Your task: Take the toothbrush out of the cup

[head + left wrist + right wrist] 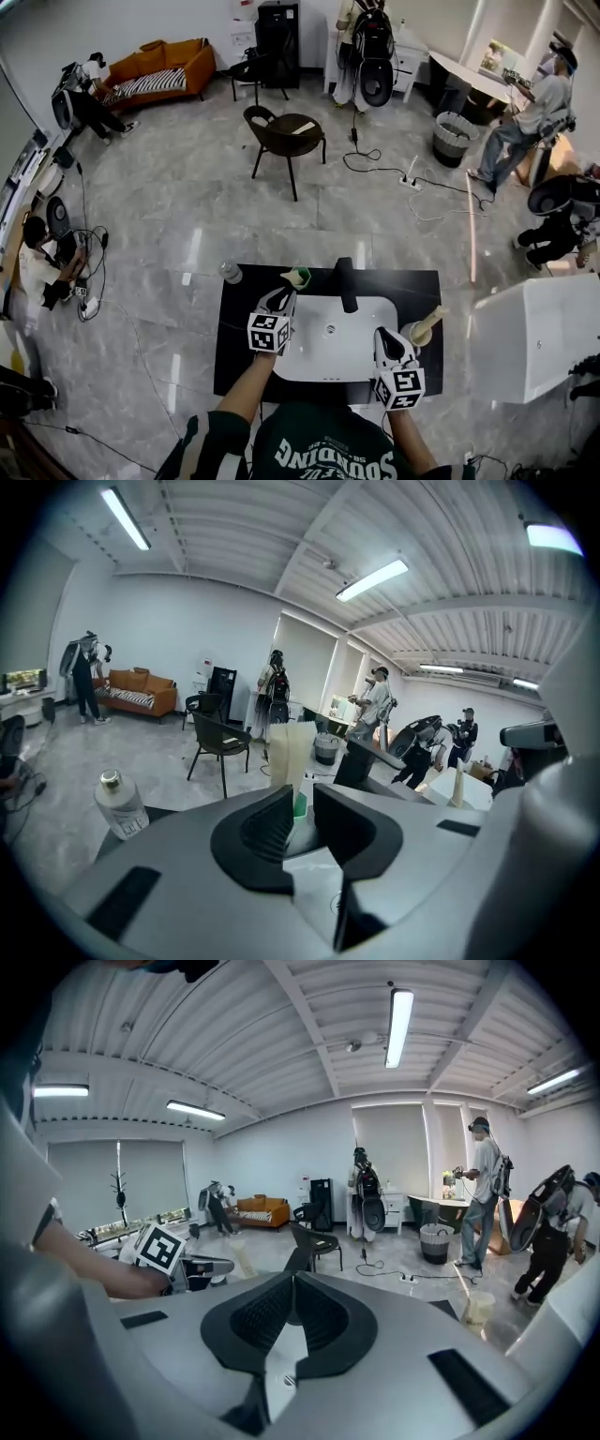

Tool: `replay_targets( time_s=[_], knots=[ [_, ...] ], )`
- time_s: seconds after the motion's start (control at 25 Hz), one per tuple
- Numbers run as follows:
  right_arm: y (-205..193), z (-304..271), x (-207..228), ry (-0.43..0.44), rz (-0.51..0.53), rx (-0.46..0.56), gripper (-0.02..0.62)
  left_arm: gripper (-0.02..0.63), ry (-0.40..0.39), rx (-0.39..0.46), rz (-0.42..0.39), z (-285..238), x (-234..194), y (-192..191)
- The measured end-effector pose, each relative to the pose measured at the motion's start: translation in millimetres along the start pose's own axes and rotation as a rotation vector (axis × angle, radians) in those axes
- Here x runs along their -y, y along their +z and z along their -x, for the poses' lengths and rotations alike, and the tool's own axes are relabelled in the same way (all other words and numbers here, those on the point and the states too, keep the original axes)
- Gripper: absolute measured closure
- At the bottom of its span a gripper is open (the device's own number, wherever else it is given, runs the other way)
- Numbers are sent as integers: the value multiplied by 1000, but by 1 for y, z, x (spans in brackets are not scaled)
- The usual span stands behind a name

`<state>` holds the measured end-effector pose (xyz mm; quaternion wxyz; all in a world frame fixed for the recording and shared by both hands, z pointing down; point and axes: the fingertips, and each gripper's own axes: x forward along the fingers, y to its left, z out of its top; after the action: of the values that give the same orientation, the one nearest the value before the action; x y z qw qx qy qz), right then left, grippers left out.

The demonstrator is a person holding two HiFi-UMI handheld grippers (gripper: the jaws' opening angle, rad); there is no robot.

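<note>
matte black counter (234, 375) carries a glossy white rounded sink (361, 323) and a black tap (347, 284). left gripper (281, 292), jaws slightly parted and empty, faces a green cup (300, 277) at far left holding a pale flat stick (289, 752). right gripper (383, 334), jaws clenched on nothing, sits beside a tan cup (412, 336) holding the pale-handled toothbrush (431, 322). clear bottle (231, 273), label unreadable.

A black table (234, 323) is carrying a white basin (319, 361). A bottle (231, 273) is standing left of the basin, a green cup (300, 277) behind it and a beige cup (415, 335) to its right.
</note>
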<state>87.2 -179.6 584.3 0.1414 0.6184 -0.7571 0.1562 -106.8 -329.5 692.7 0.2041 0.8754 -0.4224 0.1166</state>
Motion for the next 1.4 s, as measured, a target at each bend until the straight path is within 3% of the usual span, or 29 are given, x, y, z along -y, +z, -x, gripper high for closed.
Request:
replay_targets(
  time_s=[0.76,1.4],
  knots=[
    [-19,19,22,-73,-27,-50,554,546,-7,-45,29,-36,-9,-15],
    [-27,24,31,-82,-39,-60,554,597,-10,-29,-21,-43,-5,-14]
  ],
)
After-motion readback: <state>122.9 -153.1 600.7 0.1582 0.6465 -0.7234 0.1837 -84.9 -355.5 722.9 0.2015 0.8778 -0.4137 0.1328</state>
